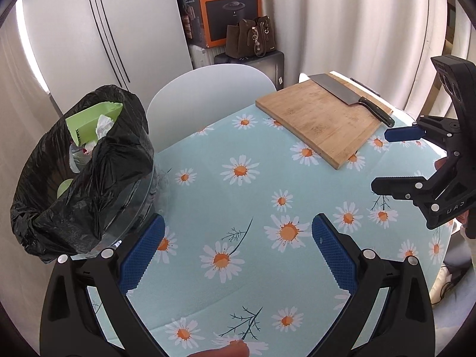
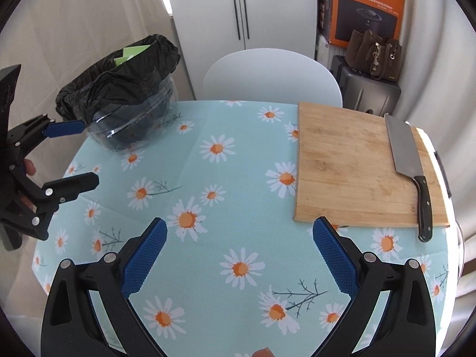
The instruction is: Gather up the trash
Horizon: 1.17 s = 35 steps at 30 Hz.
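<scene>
A clear bin lined with a black bag (image 1: 89, 178) (image 2: 131, 101) stands on the table's far left corner. Inside it lie a green carton (image 1: 92, 119) (image 2: 131, 53), crumpled white paper (image 1: 104, 125) and other scraps. My left gripper (image 1: 238, 232) hovers open over the daisy tablecloth (image 1: 238, 196) just right of the bin, nothing between its blue pads. My right gripper (image 2: 239, 232) is open too, empty, above the cloth (image 2: 238, 178) near the board's front corner. Each gripper shows in the other's view: the right gripper (image 1: 389, 160) at the right edge, the left gripper (image 2: 80, 154) at the left edge.
A bamboo cutting board (image 1: 321, 122) (image 2: 357, 172) lies at the table's right, with a cleaver (image 1: 351, 95) (image 2: 410, 166) on it. Behind the table stand a white chair (image 1: 208, 101) (image 2: 270, 74), white cabinets, an orange box (image 1: 232, 6), a brown handbag (image 2: 374, 53) and curtains.
</scene>
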{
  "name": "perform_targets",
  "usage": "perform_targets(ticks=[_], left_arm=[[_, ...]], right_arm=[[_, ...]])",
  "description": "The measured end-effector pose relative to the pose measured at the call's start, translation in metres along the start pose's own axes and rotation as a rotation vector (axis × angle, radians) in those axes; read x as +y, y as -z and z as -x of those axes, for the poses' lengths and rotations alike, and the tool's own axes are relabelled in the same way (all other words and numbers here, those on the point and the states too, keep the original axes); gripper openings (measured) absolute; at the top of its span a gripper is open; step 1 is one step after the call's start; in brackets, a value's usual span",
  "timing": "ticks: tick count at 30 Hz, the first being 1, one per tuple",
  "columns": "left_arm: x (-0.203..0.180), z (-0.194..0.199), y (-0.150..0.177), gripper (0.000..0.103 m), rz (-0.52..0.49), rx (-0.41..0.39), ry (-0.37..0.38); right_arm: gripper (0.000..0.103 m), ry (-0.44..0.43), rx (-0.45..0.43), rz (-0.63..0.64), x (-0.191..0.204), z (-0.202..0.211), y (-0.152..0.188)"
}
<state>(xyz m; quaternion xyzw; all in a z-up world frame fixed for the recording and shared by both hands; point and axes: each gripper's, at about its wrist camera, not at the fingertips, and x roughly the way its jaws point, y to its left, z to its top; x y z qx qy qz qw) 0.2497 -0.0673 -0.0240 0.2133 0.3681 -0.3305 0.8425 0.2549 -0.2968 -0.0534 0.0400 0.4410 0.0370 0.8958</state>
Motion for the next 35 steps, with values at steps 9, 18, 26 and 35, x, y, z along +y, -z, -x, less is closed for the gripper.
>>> perform_targets(ticks=[9,18,26,35], left_arm=[[0.053,0.049,0.027,0.097,0.066,0.017,-0.048],[0.087,0.111,0.082,0.097,0.242,-0.031,-0.201],[0.082,0.130,0.096,0.097,0.298,-0.055,-0.231],[0.083,0.137,0.097,0.097,0.312,-0.079,-0.256]], right_arm=[[0.095,-0.068,-0.112,0.148,0.038,0.021,-0.021],[0.095,-0.120,-0.150,0.221,0.069,0.037,-0.029],[0.095,-0.147,-0.164,0.272,0.085,0.047,-0.028],[0.095,-0.158,-0.164,0.288,0.091,0.044,-0.027]])
